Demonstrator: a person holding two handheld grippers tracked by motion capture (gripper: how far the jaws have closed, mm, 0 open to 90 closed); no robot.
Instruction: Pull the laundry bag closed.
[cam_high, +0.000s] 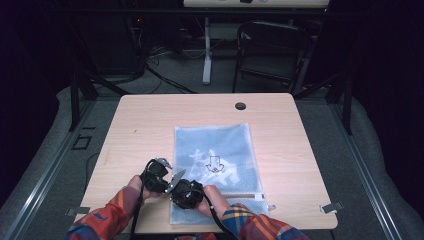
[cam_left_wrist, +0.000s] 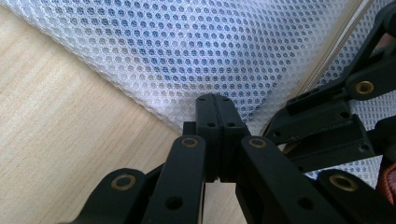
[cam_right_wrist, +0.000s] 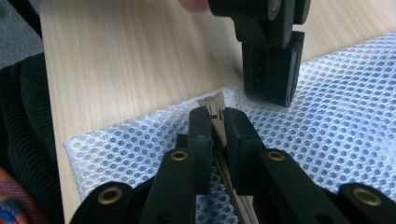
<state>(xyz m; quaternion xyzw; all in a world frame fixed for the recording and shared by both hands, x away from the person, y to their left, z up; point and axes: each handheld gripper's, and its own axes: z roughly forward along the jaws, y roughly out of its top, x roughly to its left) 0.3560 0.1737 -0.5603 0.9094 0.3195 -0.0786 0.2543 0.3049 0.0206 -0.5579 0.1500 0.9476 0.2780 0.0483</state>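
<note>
A black chair (cam_high: 270, 50) stands on grey floor (cam_high: 190, 80) beyond the wooden table (cam_high: 150, 125).

Bag's (cam_high: 215, 165) contents perhaps blurred

Dim lab, wooden table (cam_high: 150, 120), metal rig frame (cam_high: 75, 95), floor cables (cam_high: 165, 80)

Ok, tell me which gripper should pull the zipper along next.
Right gripper: its jaws are shut on the zipper pull. The left gripper is shut, pressing down on the mesh bag beside it.
</note>
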